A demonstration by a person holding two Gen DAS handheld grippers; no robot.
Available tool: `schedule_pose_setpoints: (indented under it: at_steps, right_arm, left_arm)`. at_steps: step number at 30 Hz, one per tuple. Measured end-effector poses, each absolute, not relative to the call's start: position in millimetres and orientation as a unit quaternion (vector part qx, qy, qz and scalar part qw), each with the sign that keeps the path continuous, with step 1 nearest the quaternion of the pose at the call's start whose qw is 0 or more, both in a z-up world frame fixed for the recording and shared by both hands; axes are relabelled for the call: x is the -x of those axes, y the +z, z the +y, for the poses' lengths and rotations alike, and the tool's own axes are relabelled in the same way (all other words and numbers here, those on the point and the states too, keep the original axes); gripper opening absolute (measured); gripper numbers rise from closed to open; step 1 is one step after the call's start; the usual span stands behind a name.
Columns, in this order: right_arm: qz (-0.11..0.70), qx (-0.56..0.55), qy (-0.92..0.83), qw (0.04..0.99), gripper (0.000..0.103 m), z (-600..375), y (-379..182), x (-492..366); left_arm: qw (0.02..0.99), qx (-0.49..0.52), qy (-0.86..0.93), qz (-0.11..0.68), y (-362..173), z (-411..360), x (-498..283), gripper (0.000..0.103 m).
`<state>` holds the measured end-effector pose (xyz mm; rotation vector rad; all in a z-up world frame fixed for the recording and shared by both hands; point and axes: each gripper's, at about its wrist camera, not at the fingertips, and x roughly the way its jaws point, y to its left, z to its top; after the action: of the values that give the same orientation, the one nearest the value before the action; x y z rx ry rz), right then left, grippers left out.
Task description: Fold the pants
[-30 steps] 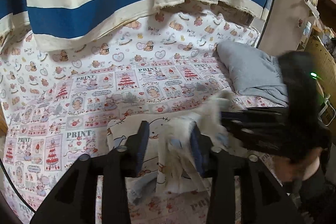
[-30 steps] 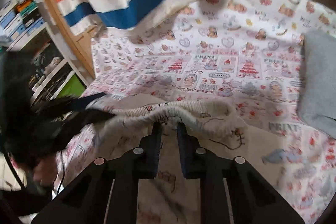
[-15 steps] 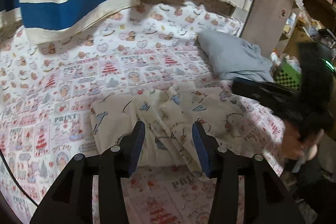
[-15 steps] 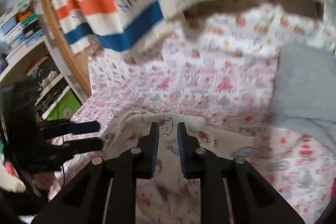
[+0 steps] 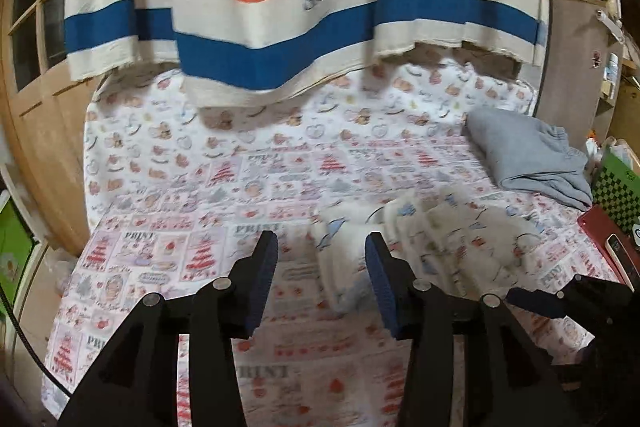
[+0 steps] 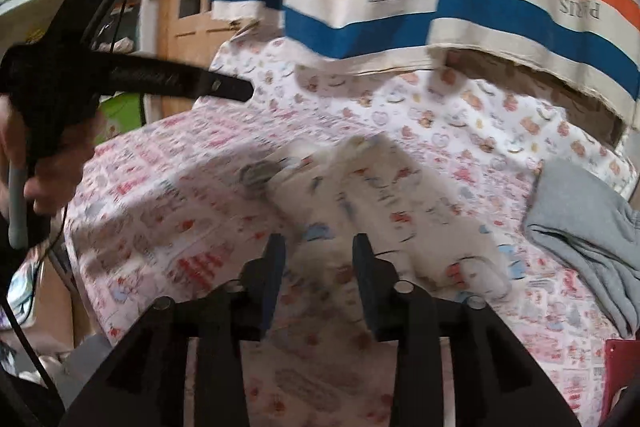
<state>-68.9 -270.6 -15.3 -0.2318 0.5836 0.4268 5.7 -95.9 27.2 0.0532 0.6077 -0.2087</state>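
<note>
Left gripper [image 5: 320, 263] is released, nothing between its pads, hovering over the printed bed sheet [image 5: 168, 251] just left of the cream cartoon-print pants [image 5: 440, 239]. Pants lie bunched flat on the bed (blurry, fold state hard to read), grey garment [image 5: 528, 155] farther right near the bed edge. Right gripper [image 6: 318, 263] has just been opening, jaws apart over the pants' near edge, gripping nothing.

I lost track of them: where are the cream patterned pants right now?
The cream pants lie loose on the printed bedsheet, ahead of both grippers, left of the grey garment.
</note>
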Motion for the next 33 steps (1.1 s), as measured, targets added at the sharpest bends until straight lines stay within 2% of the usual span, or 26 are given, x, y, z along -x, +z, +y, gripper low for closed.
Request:
schedule_pose_setpoints:
  at_steps: [7,8,9,10,12,20,24,29,30,31,33]
  right_arm:
    - [0.295,0.177,0.158,0.926,0.036,-262.9,-30.6,56.8]
    - [0.294,0.187,0.157,0.924,0.033,-263.3,-31.3,57.1]
    - [0.293,0.196,0.159,0.922,0.02,-264.2,-31.4,57.7]
    - [0.294,0.198,0.166,0.92,0.015,-266.2,-29.7,57.0]
    - [0.288,0.182,0.175,0.924,0.014,-274.1,-21.8,57.7]
    - [0.245,0.116,0.125,0.954,0.013,-328.9,38.6,9.7]
    - [0.286,0.072,0.126,0.947,0.013,-349.9,39.0,-38.8]
    - [0.379,-0.009,0.142,0.914,0.013,-369.7,2.6,-90.9]
    - [0.39,-0.015,0.138,0.911,0.013,-373.4,-5.7,-95.3]
    - [0.392,-0.018,0.132,0.91,0.014,-376.2,-9.0,-96.3]
    - [0.393,-0.016,0.097,0.914,0.019,-385.8,-11.5,-92.5]
  left_arm:
    - [0.944,-0.019,-0.11,0.312,17.6,-93.1,-8.0,0.045]
    - [0.943,-0.022,-0.115,0.312,17.3,-96.1,-7.8,0.045]
    - [0.942,-0.026,-0.12,0.311,16.7,-99.2,-7.5,0.045]
    - [0.942,-0.029,-0.123,0.311,15.9,-102.3,-7.5,0.045]
    - [0.94,-0.032,-0.13,0.314,14.3,-107.6,-8.7,0.045]
    - [0.926,-0.047,-0.15,0.342,4.3,-130.8,-24.1,0.045]
    - [0.917,-0.047,-0.169,0.359,-6.1,-140.6,-29.7,0.045]
    - [0.904,-0.043,-0.197,0.376,-14.7,-146.9,-35.2,0.044]
    - [0.903,-0.045,-0.193,0.381,-17.4,-147.6,-37.7,0.042]
    - [0.902,-0.046,-0.191,0.384,-19.1,-148.0,-39.8,0.036]
    - [0.899,-0.046,-0.193,0.39,-22.5,-147.9,-42.6,0.03]
